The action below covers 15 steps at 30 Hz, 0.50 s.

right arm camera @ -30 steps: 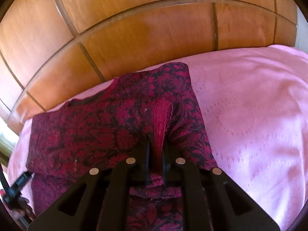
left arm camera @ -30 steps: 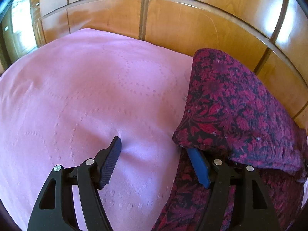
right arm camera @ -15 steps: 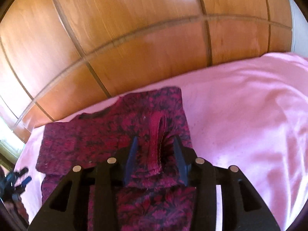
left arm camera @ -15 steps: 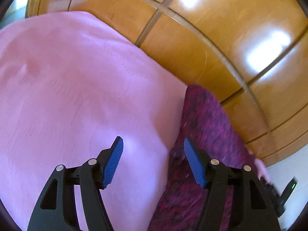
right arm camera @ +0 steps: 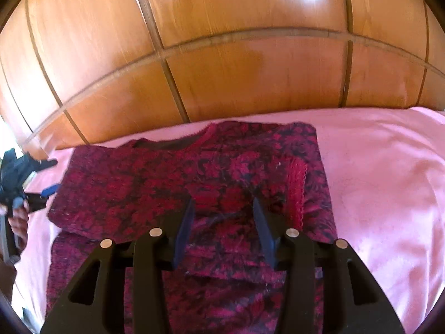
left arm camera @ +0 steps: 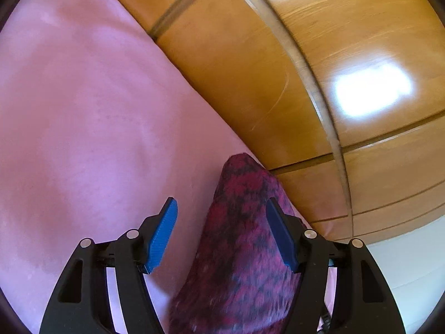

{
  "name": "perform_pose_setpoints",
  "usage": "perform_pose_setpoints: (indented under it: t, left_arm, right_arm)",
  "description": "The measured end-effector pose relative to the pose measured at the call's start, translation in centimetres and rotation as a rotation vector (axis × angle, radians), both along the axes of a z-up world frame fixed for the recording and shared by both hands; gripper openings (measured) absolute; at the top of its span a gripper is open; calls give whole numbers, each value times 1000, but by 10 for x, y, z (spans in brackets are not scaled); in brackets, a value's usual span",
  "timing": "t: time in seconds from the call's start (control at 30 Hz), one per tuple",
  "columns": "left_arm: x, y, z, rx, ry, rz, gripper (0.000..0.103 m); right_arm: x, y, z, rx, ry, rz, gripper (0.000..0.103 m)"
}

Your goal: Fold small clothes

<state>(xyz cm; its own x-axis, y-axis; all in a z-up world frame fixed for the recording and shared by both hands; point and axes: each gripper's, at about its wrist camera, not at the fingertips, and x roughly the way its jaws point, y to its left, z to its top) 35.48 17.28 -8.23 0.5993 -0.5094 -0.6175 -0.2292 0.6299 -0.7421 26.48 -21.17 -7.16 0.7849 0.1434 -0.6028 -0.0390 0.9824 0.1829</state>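
Nearest in the right wrist view, the right gripper point(right arm camera: 221, 214) hovers over the lower middle of the garment point(right arm camera: 155, 186), a dark red top with a black flower pattern. Its jaws are opening, and the two dark pads stand apart with only flat cloth showing below and between them; they do not press on anything. Just to the right of the right pad lies a folded-in sleeve with a bright red knitted cuff point(right arm camera: 296, 183), free of the gripper. The gripper points forward and downward toward the cloth.

In the left wrist view, the left gripper point(left arm camera: 219, 222) has its blue pads spread wide. The garment's edge point(left arm camera: 244, 222) rises as a blurred ridge between them, close to the right pad, but I cannot tell if it touches that pad; the left pad is clearly apart from it, over the bedsheet point(left arm camera: 83, 111). This view is tilted to one side.

The garment lies on the pink bedsheet point(right arm camera: 375, 181), partly folded, with its neckline point(right arm camera: 178, 143) toward the wooden headboard point(right arm camera: 222, 55).

Only the right view shows the whole garment and its fold, and also, at the far left edge, the left gripper point(right arm camera: 46, 194) held by a person's hand point(right arm camera: 18, 222) just beside the garment's side. Only the left view shows a white wall point(left arm camera: 411, 272) beyond the headboard point(left arm camera: 347, 83).
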Motion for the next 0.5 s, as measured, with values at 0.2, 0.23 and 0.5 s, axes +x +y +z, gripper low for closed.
perform_pose_setpoints:
  t: [0.2,0.23,0.5]
  left_arm:
    - [28,-27,-10,9,15,-68,33]
    - [28,-33,-6,60,5,-76,32]
    - [10,-84,-13,613,-22,-101,32]
  right_arm:
    - [0,-2,-11,-33,-10,16,44]
    - [-1,-2,-13,-45,-12,19,44]
    - [3,7,-22,-120,-6,20,43]
